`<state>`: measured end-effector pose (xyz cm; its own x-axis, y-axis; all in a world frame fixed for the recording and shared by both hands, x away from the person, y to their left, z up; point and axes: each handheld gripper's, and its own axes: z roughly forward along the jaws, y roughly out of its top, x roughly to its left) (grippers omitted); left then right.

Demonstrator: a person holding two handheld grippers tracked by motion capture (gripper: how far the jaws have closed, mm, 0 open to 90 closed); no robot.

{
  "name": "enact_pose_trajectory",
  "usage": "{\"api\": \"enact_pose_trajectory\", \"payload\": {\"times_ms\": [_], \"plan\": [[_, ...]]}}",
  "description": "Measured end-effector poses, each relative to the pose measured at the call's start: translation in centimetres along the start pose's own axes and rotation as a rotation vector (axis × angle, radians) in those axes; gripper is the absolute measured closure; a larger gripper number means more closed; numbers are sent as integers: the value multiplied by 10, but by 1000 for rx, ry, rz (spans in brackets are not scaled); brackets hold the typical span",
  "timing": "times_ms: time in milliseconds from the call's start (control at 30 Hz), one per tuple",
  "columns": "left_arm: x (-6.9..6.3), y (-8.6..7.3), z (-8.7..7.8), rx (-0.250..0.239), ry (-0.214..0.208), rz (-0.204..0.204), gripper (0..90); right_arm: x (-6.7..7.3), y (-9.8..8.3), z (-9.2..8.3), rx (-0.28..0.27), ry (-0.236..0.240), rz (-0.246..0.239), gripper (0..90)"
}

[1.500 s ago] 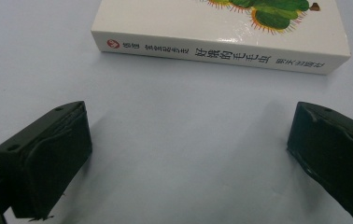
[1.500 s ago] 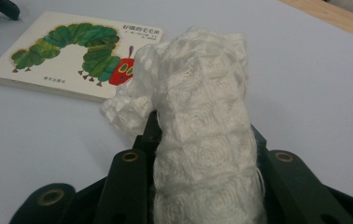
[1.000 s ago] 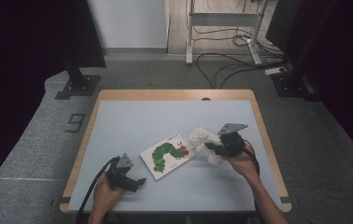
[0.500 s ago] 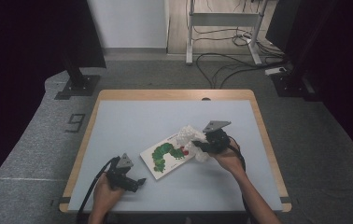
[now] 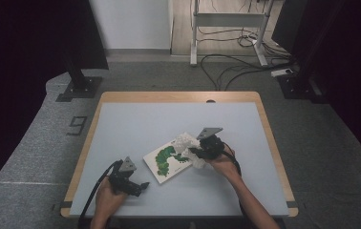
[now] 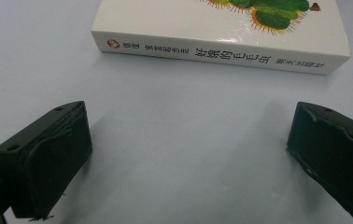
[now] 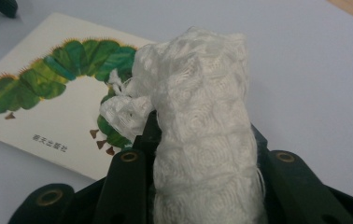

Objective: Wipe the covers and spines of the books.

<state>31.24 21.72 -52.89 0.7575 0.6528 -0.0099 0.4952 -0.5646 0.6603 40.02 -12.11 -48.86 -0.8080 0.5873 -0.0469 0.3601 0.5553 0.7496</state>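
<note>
A white book with a green caterpillar on its cover (image 5: 168, 161) (image 7: 58, 98) lies flat at the middle of the table; its spine (image 6: 221, 51) faces my left gripper. My right gripper (image 5: 194, 153) is shut on a crumpled white cloth (image 5: 188, 144) (image 7: 198, 135), held over the book's right end. Between that gripper's black jaws the cloth bulges up and hides part of the caterpillar picture. My left gripper (image 5: 140, 187) (image 6: 188, 158) rests low on the table near the front edge, a short way from the book, its jaws wide apart with bare table between them.
The grey table top (image 5: 169, 119) has a wooden rim (image 5: 178, 97). Cables trail from each gripper toward the front edge. Beyond the table stand a dark stand base (image 5: 78, 88) and a metal frame with floor cables (image 5: 226, 52).
My right gripper has carried the cloth leftward and down, from beside the book to over its right end. My left gripper has stayed put.
</note>
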Motion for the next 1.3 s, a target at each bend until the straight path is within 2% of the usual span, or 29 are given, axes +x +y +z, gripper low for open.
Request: {"api": "enact_pose_trajectory", "payload": {"times_ms": [200,467,700,833,1100,1300], "plan": [[0,0,0,0,0,0,0,-1,-11,10,24,-4,4,631],[0,0,0,0,0,0,0,2,-18,15,17,12,17,638],[0,0,0,0,0,0,0,10,-16,16,34,-8,-22,633],[0,0,0,0,0,0,0,13,-15,16,38,-7,-26,631],[0,0,0,0,0,0,0,25,-12,19,29,31,-51,631],[0,0,0,0,0,1,0,30,-10,21,22,60,-47,629]]}}
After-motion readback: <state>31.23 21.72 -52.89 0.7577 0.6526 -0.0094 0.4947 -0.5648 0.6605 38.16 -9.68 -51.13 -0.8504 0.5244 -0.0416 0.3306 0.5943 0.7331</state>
